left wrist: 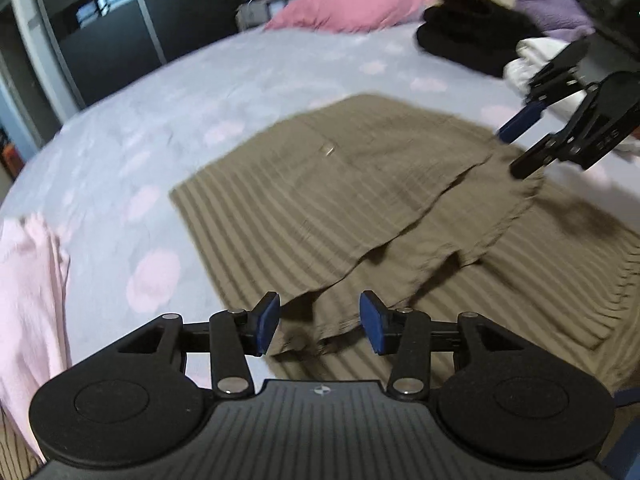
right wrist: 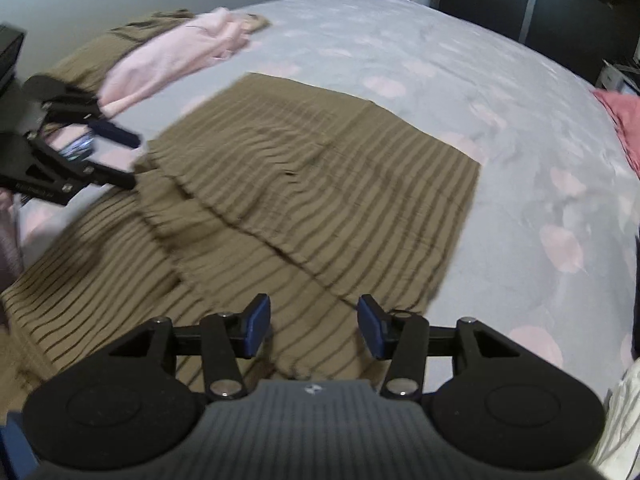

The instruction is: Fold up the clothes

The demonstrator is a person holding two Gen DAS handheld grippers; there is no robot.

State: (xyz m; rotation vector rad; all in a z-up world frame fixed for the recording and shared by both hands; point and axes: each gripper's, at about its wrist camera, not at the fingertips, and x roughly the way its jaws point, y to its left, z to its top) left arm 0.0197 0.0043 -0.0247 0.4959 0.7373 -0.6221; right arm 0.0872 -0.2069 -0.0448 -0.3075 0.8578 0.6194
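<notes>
Striped shirt [left wrist: 360,184] lying partly folded on the bed [left wrist: 248,80]

It looks soft, light and limp, best taken at its near hem or corners. Above that hem, the left gripper [left wrist: 319,326] and right gripper [right wrist: 314,326] both hang spread wide, holding nothing.

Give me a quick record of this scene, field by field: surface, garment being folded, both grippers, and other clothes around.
surface: bed sheet, pale blue with pink blotches
garment: olive striped garment, spread flat, partly folded over itself
left gripper: open, over the garment's near edge, holding nothing
right gripper: open, over the garment, holding nothing
other clothes: pink garment, black pile, white pile, purple item
pillow: pink pillow
</notes>
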